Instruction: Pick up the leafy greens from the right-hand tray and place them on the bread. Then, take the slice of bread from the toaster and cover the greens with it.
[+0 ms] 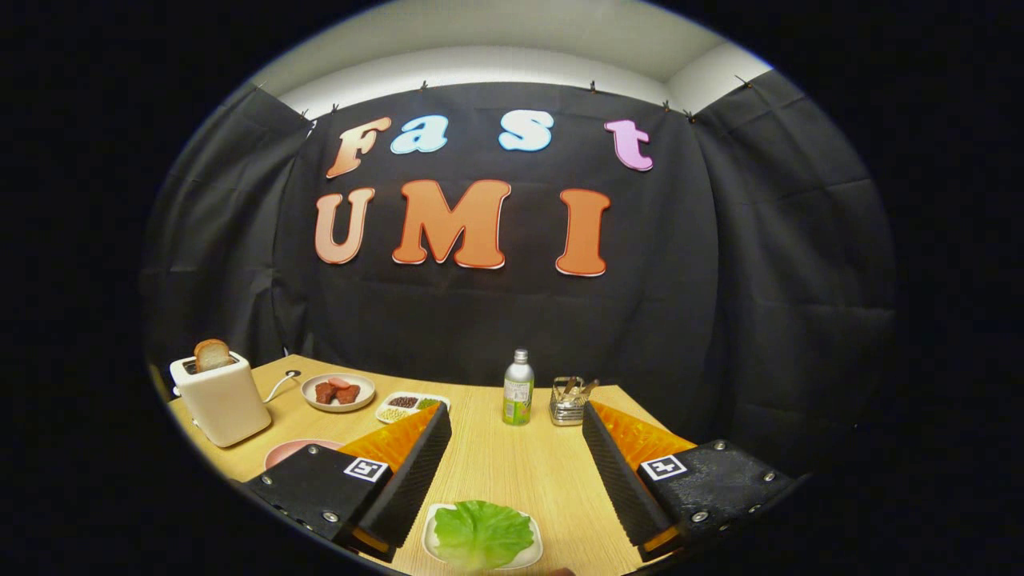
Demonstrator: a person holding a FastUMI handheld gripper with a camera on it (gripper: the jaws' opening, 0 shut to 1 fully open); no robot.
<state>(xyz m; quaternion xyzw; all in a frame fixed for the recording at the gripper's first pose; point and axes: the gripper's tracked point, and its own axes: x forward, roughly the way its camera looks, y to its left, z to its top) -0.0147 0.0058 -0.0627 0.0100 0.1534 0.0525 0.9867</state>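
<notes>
A green lettuce leaf (482, 532) lies on a small white tray (532, 556) on the wooden table (512, 464). It sits low between my two fingers, nearer their bases than their tips. My gripper (516, 420) is open, its jaws spread wide and holding nothing, hovering above the table. A cream toaster (222, 398) stands at the far left with a browned bread slice (211, 354) sticking up from its slot. A pink plate (292, 450) peeks out beside the left finger (416, 468), mostly hidden by it; what lies on it I cannot tell.
Beyond the fingers stand a round plate of red meat pieces (338, 392), a white divided dish of beans and grains (410, 406), a green-labelled bottle (518, 389) and a metal cutlery basket (570, 401). The toaster's cord (282, 382) trails on the table.
</notes>
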